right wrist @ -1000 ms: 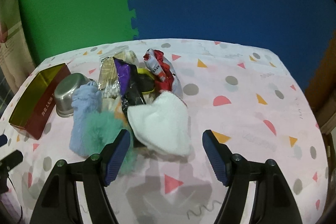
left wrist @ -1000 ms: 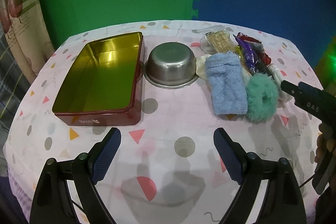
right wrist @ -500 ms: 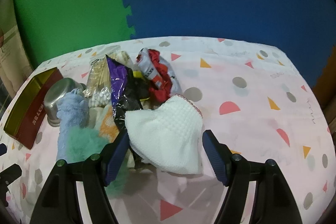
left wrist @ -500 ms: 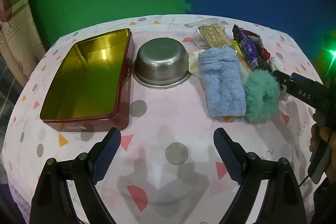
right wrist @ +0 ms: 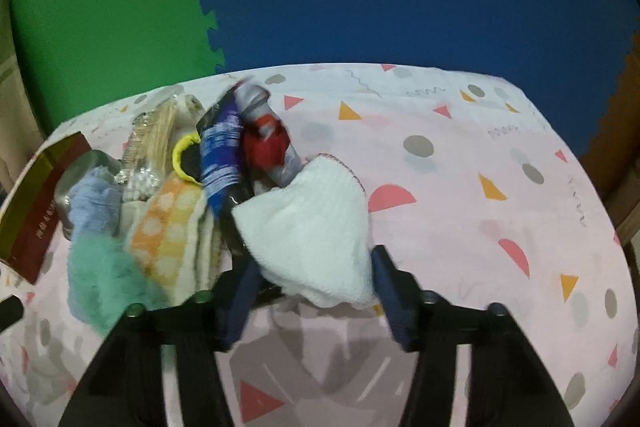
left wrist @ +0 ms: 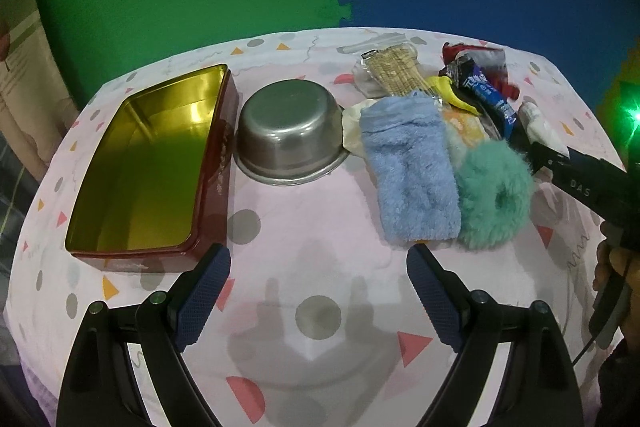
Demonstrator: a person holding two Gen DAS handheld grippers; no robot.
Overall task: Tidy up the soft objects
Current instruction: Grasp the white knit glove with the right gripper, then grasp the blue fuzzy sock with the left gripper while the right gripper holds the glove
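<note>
Right tool (right wrist: pixel 316 291) open around white cloth (right wrist: pixel 308 231), left tool (left wrist: pixel 318 291) open, empty

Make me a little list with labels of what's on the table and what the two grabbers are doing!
Soft things: white cloth, blue fuzzy towel, green fluffy scrunchie, orange dotted cloth
Containers: red tin with gold inside, nothing in it; steel bowl beside it
Other pile items: snack packets, cotton swabs
Left gripper: open, above the tablecloth, holding nothing
Right gripper: open, fingers either side of the white cloth
</note>
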